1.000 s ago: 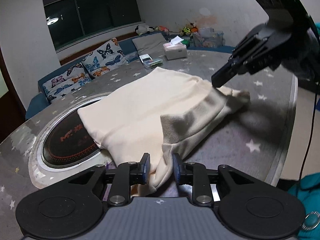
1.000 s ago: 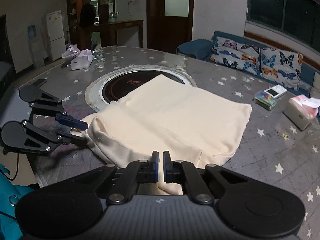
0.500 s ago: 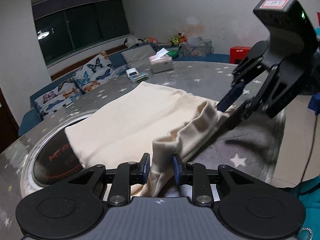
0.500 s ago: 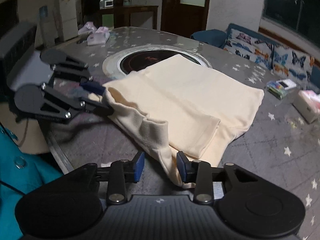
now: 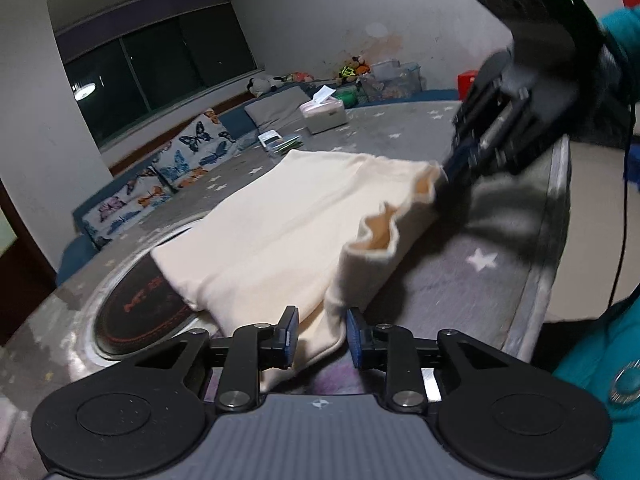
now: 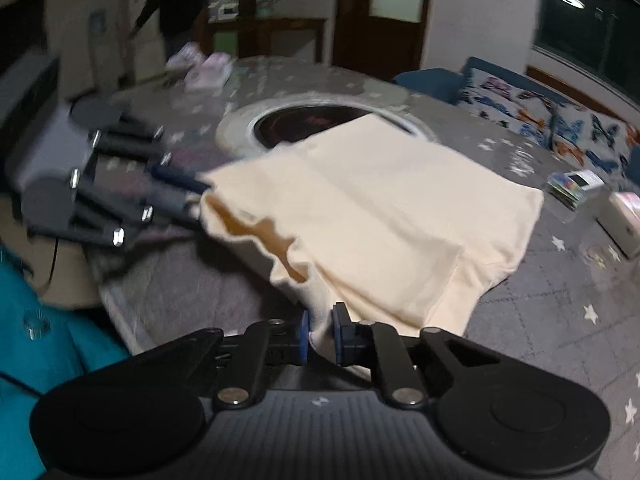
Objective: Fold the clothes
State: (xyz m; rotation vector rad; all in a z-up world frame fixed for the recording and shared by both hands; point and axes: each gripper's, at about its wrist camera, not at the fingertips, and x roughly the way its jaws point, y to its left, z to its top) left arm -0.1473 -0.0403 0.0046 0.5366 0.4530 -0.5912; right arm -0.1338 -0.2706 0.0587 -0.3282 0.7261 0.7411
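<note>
Since half a second ago the right claw (image 6: 321, 334) has been narrowed from a wide gap onto the near corner of the cream garment (image 6: 372, 216), and the open hem between the two claws has been lifted off the worktop (image 6: 560, 356) and stretched. In the right wrist view the right claw's jaws are seen pressed on a bunch of cloth at lower centre. In the left wrist view the left claw (image 5: 318, 338) is seen with its jaws apart, a hanging fold lying loosely between them; whether any cloth is truly pinched there cannot be told. The rest of the garment lies flat on the worktop, its far edge over the round dark inset (image 5: 136, 308) at lower left of the left view. Slippage is judged the main risk: if the left corner is not clamped, the hem could drop on that side and the fold be laid crooked. A tissue box (image 5: 324, 114) with a sheet sticking out is seen in the upper middle of the left view, beside a small clear case (image 5: 282, 144) whose contents cannot be made out.
</note>
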